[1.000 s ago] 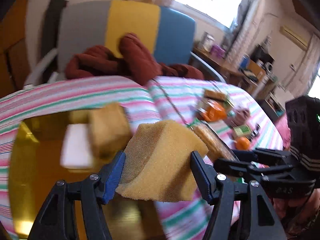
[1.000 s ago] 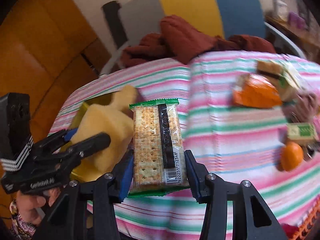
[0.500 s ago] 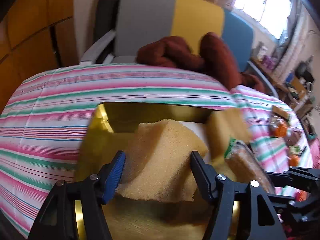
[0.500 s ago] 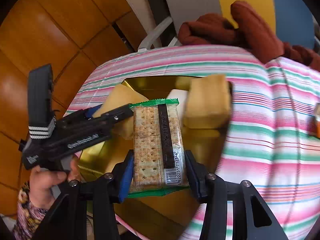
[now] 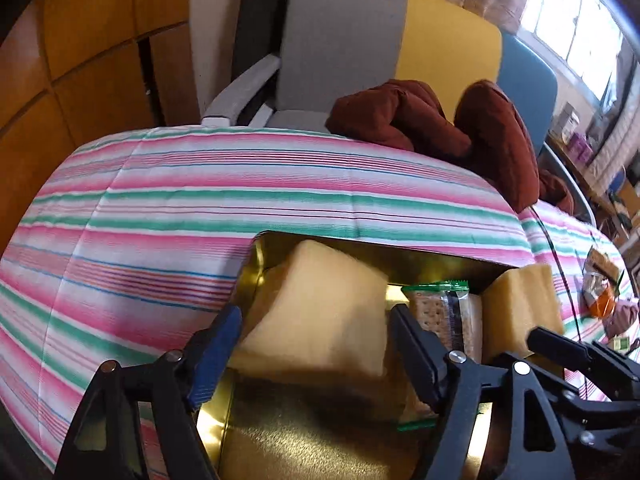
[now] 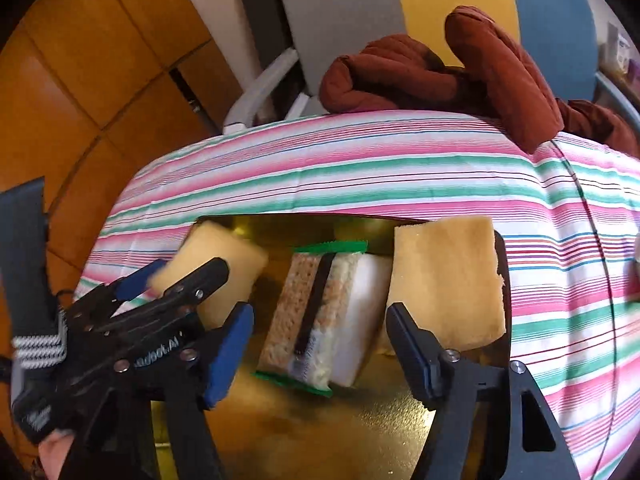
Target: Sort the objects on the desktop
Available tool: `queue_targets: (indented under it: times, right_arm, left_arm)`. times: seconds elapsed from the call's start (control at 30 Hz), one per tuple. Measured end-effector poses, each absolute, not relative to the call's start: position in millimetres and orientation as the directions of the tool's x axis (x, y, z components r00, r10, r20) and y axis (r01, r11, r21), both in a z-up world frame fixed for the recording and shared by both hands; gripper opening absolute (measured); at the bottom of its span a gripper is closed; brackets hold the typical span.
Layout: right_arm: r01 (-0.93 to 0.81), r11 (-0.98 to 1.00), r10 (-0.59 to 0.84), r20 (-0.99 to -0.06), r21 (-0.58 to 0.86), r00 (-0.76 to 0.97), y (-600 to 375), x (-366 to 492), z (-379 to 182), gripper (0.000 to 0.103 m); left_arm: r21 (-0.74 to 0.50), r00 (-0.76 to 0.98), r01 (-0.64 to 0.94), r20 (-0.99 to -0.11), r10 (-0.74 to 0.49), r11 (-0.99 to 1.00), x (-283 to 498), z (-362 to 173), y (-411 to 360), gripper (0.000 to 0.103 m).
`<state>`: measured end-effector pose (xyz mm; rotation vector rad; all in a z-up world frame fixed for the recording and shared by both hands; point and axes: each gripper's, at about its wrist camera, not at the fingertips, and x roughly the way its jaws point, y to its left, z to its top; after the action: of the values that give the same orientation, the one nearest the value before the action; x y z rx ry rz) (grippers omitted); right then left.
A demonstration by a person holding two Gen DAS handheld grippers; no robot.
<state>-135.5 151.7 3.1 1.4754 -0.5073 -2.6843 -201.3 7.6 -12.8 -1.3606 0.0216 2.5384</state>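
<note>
We see a gold tray [image 6: 360, 432] on the striped cloth [image 5: 200, 208] holding two sponges, a cracker pack [image 6: 316, 312] and a white block [image 6: 364, 312]. Our left gripper [image 5: 312, 344] is opening around one sponge [image 5: 320, 308], its pads clear of it. Our right gripper [image 6: 320, 344] is opening too, the cracker pack lying loose between its jaws against the white block. The second sponge [image 6: 448, 280] leans on the tray's right wall. A chair [image 5: 344, 40] with brown cloth [image 5: 404, 116] stands beyond the far edge.
</note>
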Motion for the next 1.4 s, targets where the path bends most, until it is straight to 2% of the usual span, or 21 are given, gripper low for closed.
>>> queue_targets:
  times: [0.13,0.27,0.47,0.53,0.67,1.13,1.4]
  right_arm:
    - [-0.096,-0.952,-0.187,-0.803,0.289,-0.566,155.7,-119.4,10.5,0.075]
    - [-0.078,-0.951,-0.201,-0.792,0.299,-0.576,162.4,-101.6,16.7,0.077]
    - [-0.031,-0.955,-0.215,-0.759,0.295,-0.615,174.4,-67.6,33.0,0.077]
    - [-0.032,-0.955,-0.209,-0.748,0.294,-0.63,184.0,-56.1,37.6,0.081]
    - [-0.072,-0.956,-0.176,-0.75,0.285,-0.637,209.5,-33.5,39.4,0.084]
    - [-0.282,-0.913,-0.049,-0.765,0.296,-0.643,306.3,48.4,34.5,0.087]
    - [-0.462,-0.848,0.082,-0.797,0.259,-0.598,371.5,115.5,14.9,0.089]
  left_arm:
    - [-0.123,-0.555,-0.192,-0.805,0.211,-0.974,-195.2,-9.3,-3.1,0.078]
    - [0.005,-0.533,-0.145,-0.843,0.074,-0.989,-203.2,-22.6,-1.9,0.078]
    - [-0.123,-0.551,-0.065,-0.823,0.139,-0.99,-196.2,-9.9,-20.0,0.078]
    - [-0.194,-0.565,-0.051,-0.803,0.188,-0.98,-187.3,-2.9,-24.4,0.078]
    - [-0.241,-0.577,-0.062,-0.783,0.232,-0.969,-166.8,7.3,-16.0,0.078]
    - [-0.301,-0.478,-0.405,-0.735,0.48,-0.864,-71.6,30.0,118.5,0.078]
    - [-0.281,-0.392,-0.554,-0.743,0.543,-0.783,-22.4,24.2,189.8,0.078]
